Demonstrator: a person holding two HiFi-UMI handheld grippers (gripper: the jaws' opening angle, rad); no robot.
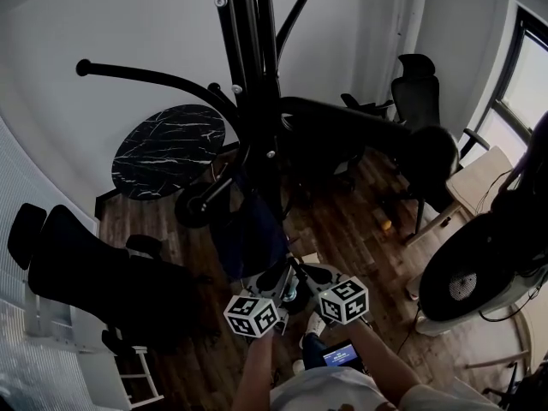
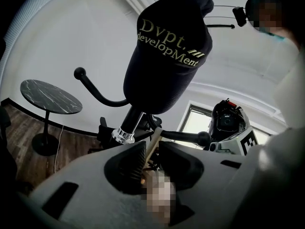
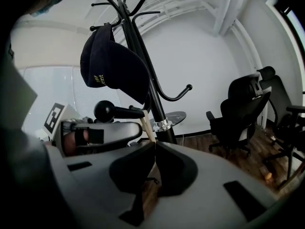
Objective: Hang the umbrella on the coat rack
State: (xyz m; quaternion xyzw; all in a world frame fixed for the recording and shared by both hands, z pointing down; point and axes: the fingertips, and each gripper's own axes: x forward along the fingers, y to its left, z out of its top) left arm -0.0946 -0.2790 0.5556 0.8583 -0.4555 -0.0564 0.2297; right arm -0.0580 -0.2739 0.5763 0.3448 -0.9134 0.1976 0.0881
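Observation:
A black coat rack (image 1: 253, 84) with curved hooks rises in front of me. A dark navy folded umbrella (image 2: 167, 51) with gold print hangs against its pole (image 3: 159, 104); it also shows in the head view as the umbrella (image 1: 248, 234). A thin beige strap (image 2: 153, 140) runs down from it, close to a ball-tipped hook (image 2: 204, 138). My left gripper (image 2: 151, 150) is shut on that strap. From the other side my right gripper (image 3: 153, 146) is shut on the strap (image 3: 147, 127) too. Both grippers meet low by the pole, left gripper (image 1: 278, 291) beside right gripper (image 1: 301, 286).
A round black marble table (image 1: 169, 150) stands behind the rack at the left. Black office chairs (image 1: 418, 97) sit at the right, another black chair (image 1: 81, 268) at the left. A large fan (image 1: 479, 276) stands at the right, near a window (image 1: 533, 80).

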